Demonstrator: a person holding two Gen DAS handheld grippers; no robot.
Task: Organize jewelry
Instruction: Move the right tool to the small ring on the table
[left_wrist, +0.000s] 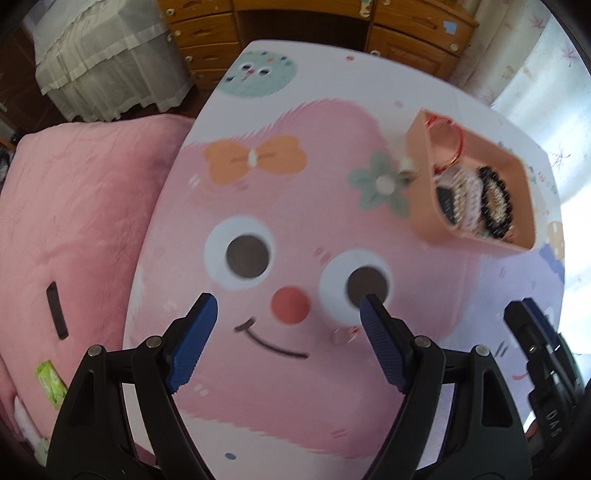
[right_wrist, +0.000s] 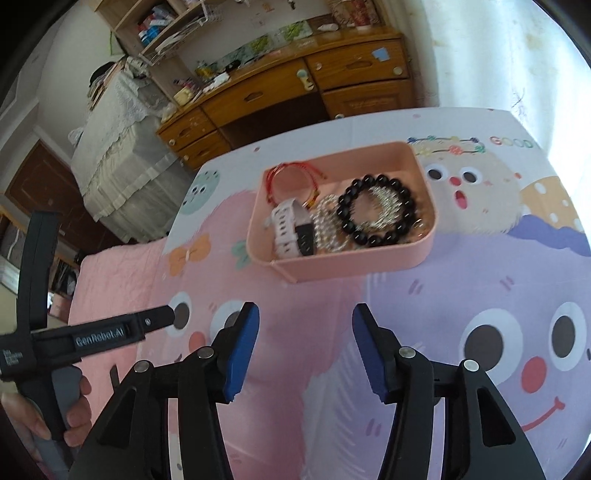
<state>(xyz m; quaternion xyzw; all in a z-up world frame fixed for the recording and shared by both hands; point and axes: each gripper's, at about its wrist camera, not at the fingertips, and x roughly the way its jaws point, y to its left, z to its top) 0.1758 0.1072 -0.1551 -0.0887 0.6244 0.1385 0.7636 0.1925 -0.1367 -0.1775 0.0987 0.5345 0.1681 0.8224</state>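
A pink tray (right_wrist: 369, 264) stands on the cartoon-print table (right_wrist: 443, 295). In it lie a black bead bracelet (right_wrist: 373, 212), a silver bead bracelet (right_wrist: 328, 225), a red cord bracelet (right_wrist: 288, 177) and a white and black band (right_wrist: 291, 230). My right gripper (right_wrist: 304, 350) is open and empty, in front of the tray. My left gripper (left_wrist: 288, 339) is open and empty over the table, left of the tray (left_wrist: 421, 173). A small clear ring-like item (left_wrist: 341, 334) lies on the table by its right finger. The right gripper (left_wrist: 532, 332) shows at the left wrist view's right edge.
A pink blanket (left_wrist: 74, 221) lies left of the table. A wooden desk with drawers (right_wrist: 295, 92) stands beyond the table's far edge, with a lace-covered piece (right_wrist: 122, 147) to its left. A curtain (right_wrist: 498, 55) hangs at the right.
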